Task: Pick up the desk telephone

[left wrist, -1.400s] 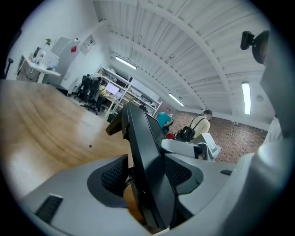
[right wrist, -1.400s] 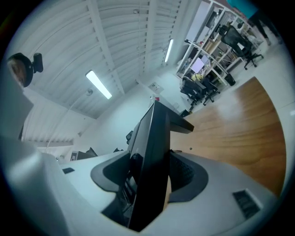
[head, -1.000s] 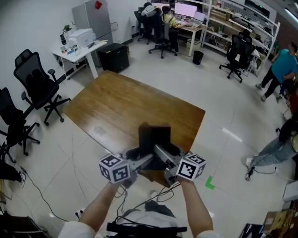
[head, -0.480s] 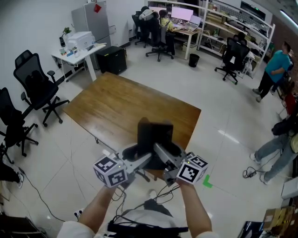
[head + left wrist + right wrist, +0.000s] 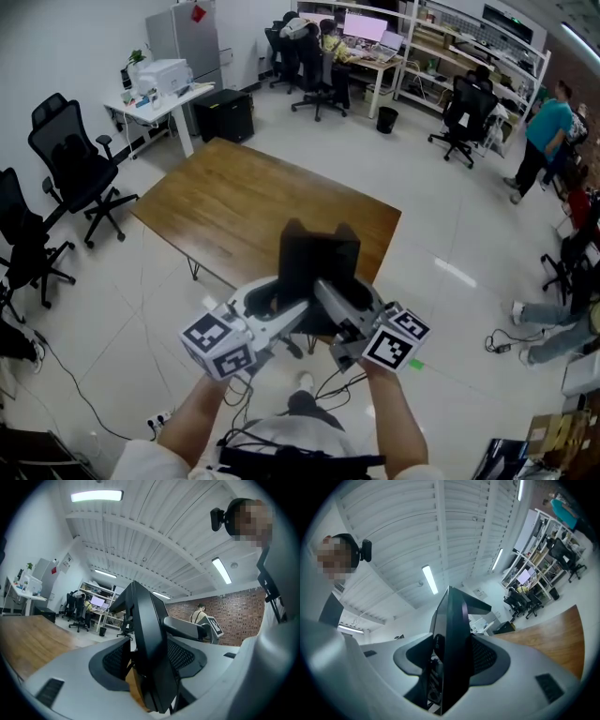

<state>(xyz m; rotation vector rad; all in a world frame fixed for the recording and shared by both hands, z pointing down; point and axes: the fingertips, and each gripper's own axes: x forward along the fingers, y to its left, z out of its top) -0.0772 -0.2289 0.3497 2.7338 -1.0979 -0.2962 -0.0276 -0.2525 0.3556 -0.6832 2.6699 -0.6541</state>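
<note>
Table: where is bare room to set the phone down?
The table is visibly bare, from the corner near the white desk to the right edge. Its near edge is hidden behind the phone, held in the left claw and right claw. Chairs crowd the floor at left.

Head view looks steeply down; both gripper views closely share the telephone [image 5: 319, 267].

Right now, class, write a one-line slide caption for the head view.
Left hand-held gripper and right hand-held gripper each clamp the black desk telephone, held up beside the wooden table.
</note>
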